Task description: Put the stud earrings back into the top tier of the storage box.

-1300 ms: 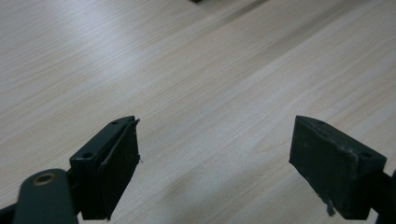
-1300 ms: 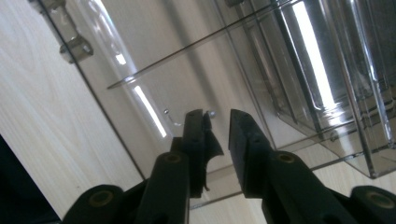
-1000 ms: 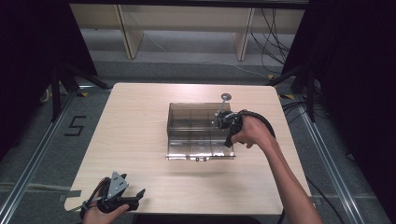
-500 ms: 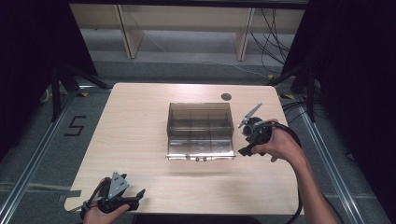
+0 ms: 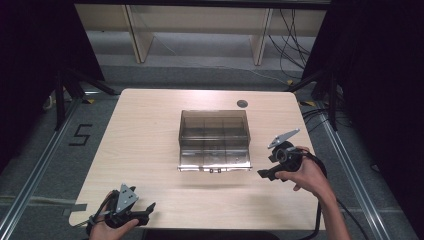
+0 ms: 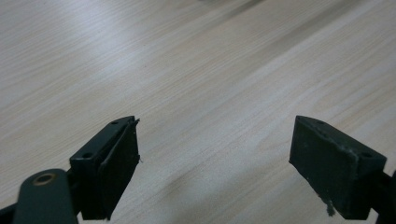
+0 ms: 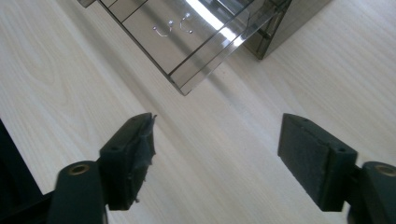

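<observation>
My right tool (image 5: pixel 266 172) has left the smoked plastic box (image 5: pixel 214 140) and now sits off its right front corner, jaws just opened, nothing between them. Left tool (image 5: pixel 145 210) unmoved at the near edge, jaws apart, empty. Box mid-worktop (image 5: pixel 140 130); pale wood, dark disc (image 5: pixel 242 103) at the back. Bare wood all round; dark room beyond.

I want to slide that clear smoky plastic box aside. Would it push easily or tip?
The plastic box looks thin-walled and mostly empty, so probably light and easily slid on the smooth table. Its low, wide shape makes tipping unlikely, though the open lid may flex.
</observation>
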`<state>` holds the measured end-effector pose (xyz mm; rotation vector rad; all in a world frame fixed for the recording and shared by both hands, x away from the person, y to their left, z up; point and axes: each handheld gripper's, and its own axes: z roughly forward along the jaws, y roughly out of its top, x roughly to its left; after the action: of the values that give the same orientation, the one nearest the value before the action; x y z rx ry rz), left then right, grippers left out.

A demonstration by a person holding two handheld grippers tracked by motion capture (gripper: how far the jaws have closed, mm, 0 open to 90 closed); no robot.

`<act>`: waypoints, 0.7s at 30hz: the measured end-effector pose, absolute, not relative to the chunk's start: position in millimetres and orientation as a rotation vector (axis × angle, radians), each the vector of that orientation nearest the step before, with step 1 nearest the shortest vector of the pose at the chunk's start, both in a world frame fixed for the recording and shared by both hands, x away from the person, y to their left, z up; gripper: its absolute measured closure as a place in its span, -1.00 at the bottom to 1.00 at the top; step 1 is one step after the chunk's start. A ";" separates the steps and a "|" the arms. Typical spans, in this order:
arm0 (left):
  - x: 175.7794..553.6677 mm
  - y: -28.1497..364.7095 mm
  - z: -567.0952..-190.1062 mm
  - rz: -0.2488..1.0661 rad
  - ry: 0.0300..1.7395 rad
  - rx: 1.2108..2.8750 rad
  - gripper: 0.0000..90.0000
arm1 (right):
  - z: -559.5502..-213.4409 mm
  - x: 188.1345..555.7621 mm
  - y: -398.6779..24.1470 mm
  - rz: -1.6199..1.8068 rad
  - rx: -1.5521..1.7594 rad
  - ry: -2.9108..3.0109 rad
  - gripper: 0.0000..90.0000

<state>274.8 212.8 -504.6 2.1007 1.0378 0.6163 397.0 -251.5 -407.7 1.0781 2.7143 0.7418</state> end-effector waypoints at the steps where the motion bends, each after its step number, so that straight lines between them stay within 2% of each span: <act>1: 275.0 212.7 -505.0 0.620 1.047 2.110 -0.66 | -410.3 395.6 -252.0 0.761 1.081 2.706 -0.41; 7: 274.3 212.8 -505.2 0.624 1.062 2.054 -0.66 | -421.9 385.0 -254.7 0.862 1.114 2.635 -0.57; 21: 274.1 213.4 -504.5 0.621 1.057 2.041 -0.66 | -453.5 366.4 -271.0 0.929 1.177 2.573 -0.60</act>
<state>274.1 213.4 -504.5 2.0408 1.0567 0.6207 366.4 -271.0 -453.5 1.1775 2.5726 0.9289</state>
